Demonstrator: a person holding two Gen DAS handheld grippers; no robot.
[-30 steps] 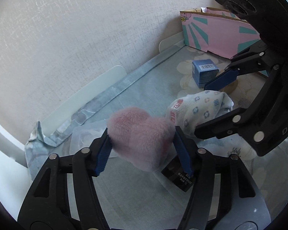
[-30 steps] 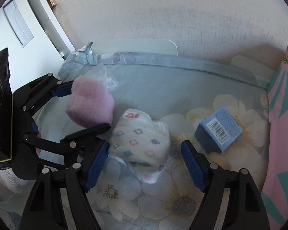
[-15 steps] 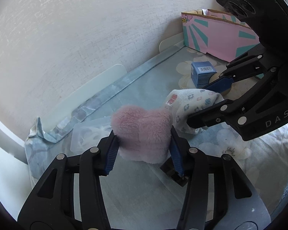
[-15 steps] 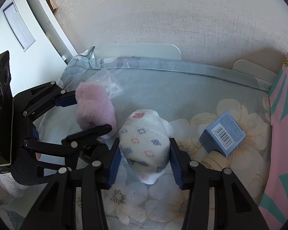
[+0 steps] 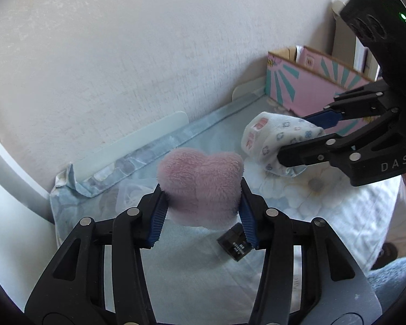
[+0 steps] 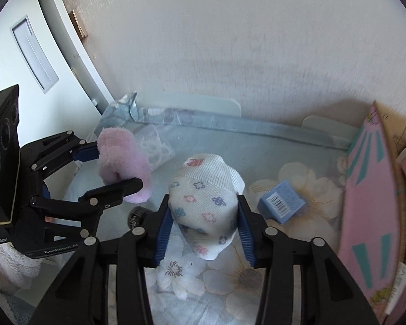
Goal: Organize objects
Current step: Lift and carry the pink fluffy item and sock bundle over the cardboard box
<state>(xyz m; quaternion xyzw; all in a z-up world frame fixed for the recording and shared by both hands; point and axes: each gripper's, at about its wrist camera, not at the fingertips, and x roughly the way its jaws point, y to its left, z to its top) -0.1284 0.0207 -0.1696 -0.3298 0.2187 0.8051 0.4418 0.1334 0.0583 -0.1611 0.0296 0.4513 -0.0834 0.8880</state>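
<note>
Left hand-held gripper (image 5: pixel 201 211) is clamped on the pink sock (image 5: pixel 200 187), lifted over the bed's (image 5: pixel 192 270) left end; right hand-held gripper (image 6: pixel 203 233) pinches the white sock (image 6: pixel 203 200) mid-bed, nearer the pink box (image 6: pixel 370 211) at the right edge, its opening upward

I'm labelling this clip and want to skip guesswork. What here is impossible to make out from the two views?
- Small black box, left wrist view: partly behind the left gripper and its pink fluffy sock; print too small.
- Pink cardboard box, right wrist view: contents hidden by its wall, cut by the edge.
- Blue box: label text too small.
- Flower-print sock in the right gripper: red cuff lettering unreadable.
</note>
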